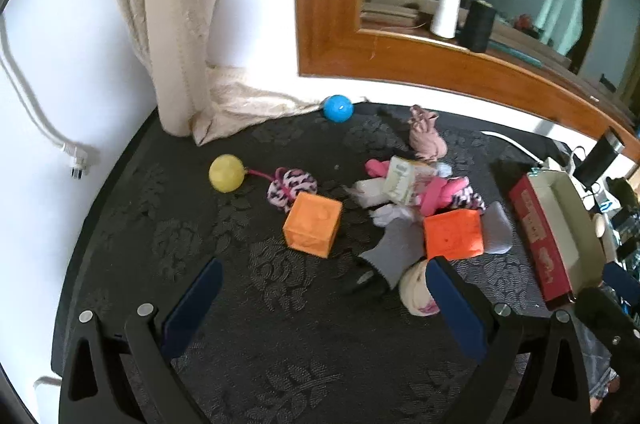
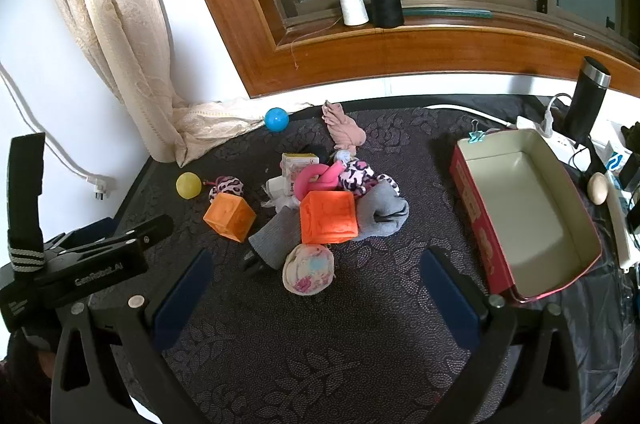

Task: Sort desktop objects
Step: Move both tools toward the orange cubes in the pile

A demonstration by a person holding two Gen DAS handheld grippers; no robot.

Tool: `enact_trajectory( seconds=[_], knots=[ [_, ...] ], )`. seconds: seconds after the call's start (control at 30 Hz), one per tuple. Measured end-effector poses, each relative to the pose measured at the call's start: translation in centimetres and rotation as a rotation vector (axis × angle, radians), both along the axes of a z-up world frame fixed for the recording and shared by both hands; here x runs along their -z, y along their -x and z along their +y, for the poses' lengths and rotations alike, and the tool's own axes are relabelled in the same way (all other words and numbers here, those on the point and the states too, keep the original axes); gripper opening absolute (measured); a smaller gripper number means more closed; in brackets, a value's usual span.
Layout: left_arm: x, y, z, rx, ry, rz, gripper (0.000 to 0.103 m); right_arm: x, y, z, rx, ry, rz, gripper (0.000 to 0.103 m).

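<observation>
1. On the dark patterned tablecloth [image 2: 320, 344], a pile of small items sits mid-table; both grippers hang above the near edge, touching nothing.
2. Left gripper [image 1: 320, 288]: fingers spread wide, nothing between them. Blue pads [image 1: 192, 308] visible on both sides.
3. Right gripper [image 2: 316, 280]: also spread wide and empty. It shows at the right edge of the left wrist view, and the left one at the left edge of the right wrist view.
4. Pile contents: red-orange cube [image 2: 329, 217] resting on a grey sock [image 2: 380, 212], pink ring [image 2: 320, 176], pink-and-black fuzzy toy [image 2: 356, 174], small carton [image 2: 298, 162], white crumpled wrapper [image 2: 280, 194].
5. Rolled floral sock ball [image 2: 308, 269] lies just in front of the red-orange cube, nearest the right gripper.
6. Second orange cube [image 2: 229, 217] sits apart to the left of the pile; behind it, a yellow ball [image 2: 188, 185] tied by a pink cord to another fuzzy knot [image 2: 227, 186].
7. Blue ball [image 2: 276, 119] is at the far edge, touching the curtain [image 2: 120, 24] hem. Pink cloth [image 2: 344, 128] lies near it, to the right.
8. Red tin box [image 2: 480, 216], open, cream inside, stands right of the pile, well apart from it.
9. Two thread spools, white [image 2: 351, 0] and black [image 2: 385, 1], stand on the window sill.
</observation>
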State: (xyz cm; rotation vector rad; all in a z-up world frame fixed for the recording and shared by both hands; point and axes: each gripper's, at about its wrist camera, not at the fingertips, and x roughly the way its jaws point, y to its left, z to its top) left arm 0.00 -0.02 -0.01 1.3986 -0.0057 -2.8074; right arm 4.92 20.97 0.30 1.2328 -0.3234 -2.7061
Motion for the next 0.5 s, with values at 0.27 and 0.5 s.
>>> enact_trajectory(
  seconds=[0.27, 0.5],
  knots=[
    [1.2, 0.5, -2.1, -0.030, -0.061, -0.071, 0.103, 0.8, 0.3, -0.6, 0.007, -0.012, -0.033, 0.103],
    [2.1, 1.0, -3.6, -0.048, -0.095, -0.119, 0.103, 1.5, 1.1, -1.1, 0.025, -0.057, -0.073, 0.103]
  ],
)
